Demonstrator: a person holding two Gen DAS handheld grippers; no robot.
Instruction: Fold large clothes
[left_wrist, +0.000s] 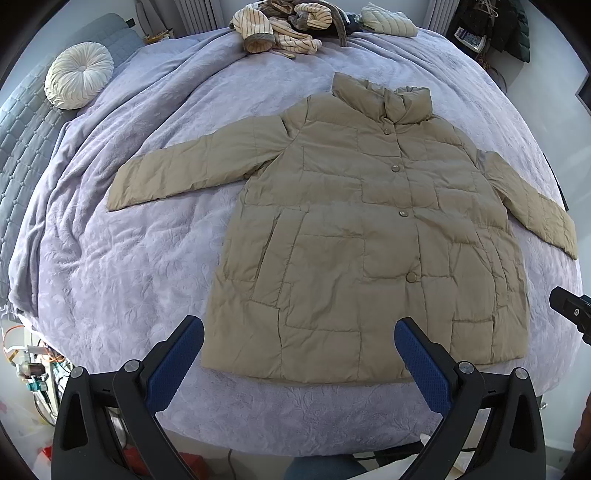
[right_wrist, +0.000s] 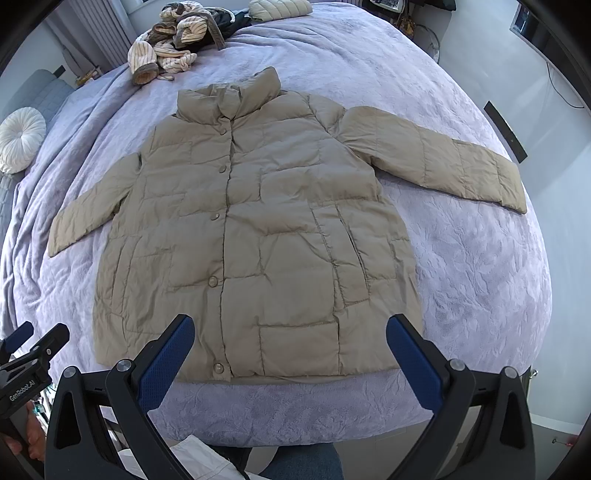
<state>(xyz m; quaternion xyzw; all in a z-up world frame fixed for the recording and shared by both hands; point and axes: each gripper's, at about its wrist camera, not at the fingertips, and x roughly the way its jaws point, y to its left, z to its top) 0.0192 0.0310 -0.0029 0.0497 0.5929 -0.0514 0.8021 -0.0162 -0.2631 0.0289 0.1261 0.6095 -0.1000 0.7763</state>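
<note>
Quilted beige button-front padded jacket (left_wrist: 362, 236) spread flat, front up, sleeves outstretched, on the lavender-covered bed (left_wrist: 122, 258). Left hand-held gripper (left_wrist: 299, 350) and right hand-held gripper (right_wrist: 290, 347) hover over its hem, jaws spread, empty.

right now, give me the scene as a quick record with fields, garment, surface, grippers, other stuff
garment: tan puffer jacket, laid flat, front up, buttoned, both sleeves spread out
surface: lavender bed cover
left gripper: open, holding nothing, near the jacket hem
right gripper: open, holding nothing, near the jacket hem
far edge: pile of striped clothes
pillow: round white cushion, left of the bed
</note>
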